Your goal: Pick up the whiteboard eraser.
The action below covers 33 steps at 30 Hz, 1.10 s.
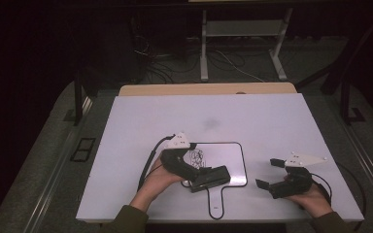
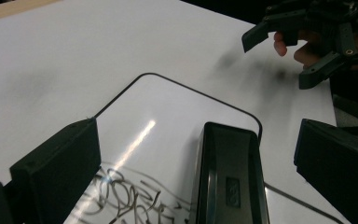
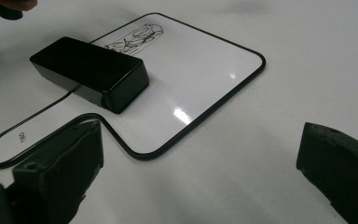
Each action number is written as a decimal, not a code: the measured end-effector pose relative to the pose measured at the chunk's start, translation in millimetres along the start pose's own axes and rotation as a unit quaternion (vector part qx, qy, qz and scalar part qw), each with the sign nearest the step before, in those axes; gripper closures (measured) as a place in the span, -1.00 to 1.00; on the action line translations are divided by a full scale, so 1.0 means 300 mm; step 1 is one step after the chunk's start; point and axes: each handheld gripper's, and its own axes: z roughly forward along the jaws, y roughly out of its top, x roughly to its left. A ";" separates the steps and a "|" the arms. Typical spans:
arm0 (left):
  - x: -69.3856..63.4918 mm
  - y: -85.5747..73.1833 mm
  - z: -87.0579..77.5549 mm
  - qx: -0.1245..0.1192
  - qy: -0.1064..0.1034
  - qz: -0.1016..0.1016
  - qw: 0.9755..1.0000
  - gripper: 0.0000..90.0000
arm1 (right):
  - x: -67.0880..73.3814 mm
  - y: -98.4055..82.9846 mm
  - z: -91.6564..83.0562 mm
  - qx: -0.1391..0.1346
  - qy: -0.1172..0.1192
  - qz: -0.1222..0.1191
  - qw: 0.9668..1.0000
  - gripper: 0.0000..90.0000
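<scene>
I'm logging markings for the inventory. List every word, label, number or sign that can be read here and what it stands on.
None can be read.
Small black mark on the handle of the white paddle-shaped whiteboard with black rim: too small to read.
Embossed rectangular logo on top of the black block-shaped eraser: blurred, unreadable.
Black scribble on the whiteboard: loose loops, no letters.

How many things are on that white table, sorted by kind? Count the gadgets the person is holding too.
Small whiteboard with a handle and scribbles: 1
Black eraser block lying on the whiteboard: 1
Hand-held grippers, left hand-held gripper and right hand-held gripper: 2
Total: 4
</scene>
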 end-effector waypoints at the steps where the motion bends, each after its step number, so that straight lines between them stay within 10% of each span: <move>1: -0.001 0.004 0.003 0.000 -0.001 0.001 1.000 -1.00 | 0.000 0.000 0.000 0.000 0.000 0.001 1.000 -1.00; 19: -0.037 -0.002 0.057 0.044 -0.015 0.030 0.998 -0.91 | -0.002 -0.005 0.005 0.003 0.002 -0.001 1.000 -1.00; 33: -0.062 -0.014 0.093 0.106 -0.020 0.059 0.992 -0.70 | -0.004 -0.006 0.004 0.004 0.001 -0.002 1.000 -1.00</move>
